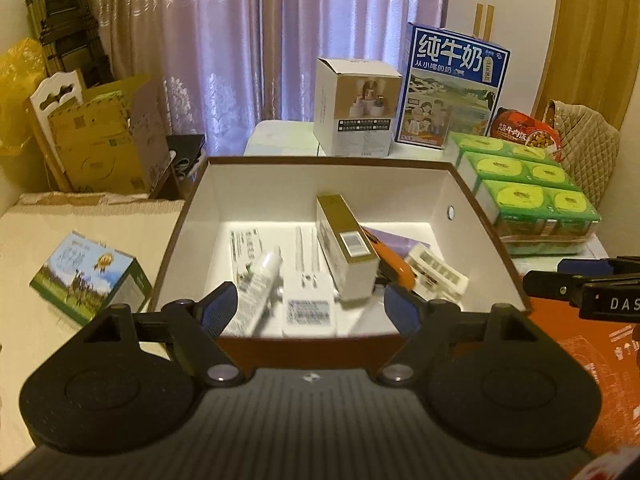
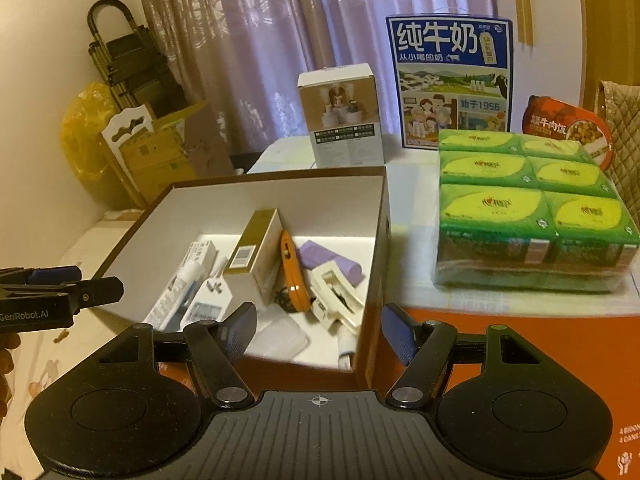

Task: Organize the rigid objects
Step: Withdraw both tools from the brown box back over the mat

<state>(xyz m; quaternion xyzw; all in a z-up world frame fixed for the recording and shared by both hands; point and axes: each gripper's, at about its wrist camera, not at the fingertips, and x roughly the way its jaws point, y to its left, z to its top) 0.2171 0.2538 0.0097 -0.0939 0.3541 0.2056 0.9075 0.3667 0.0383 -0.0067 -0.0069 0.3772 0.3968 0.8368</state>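
My left jaws (image 1: 310, 312) stand spread and empty just before the near wall of the brown box (image 1: 312, 346), where the gold carton (image 1: 346, 248), tube (image 1: 258, 284) and orange cutter (image 1: 394, 266) lie beyond the tips. My right jaws (image 2: 318, 330) are spread too, holding nothing, straddling the box's near right corner. Risk, as I judge it: a finger catches the rim and shoves the box, or I clip the leaning carton and topple it.
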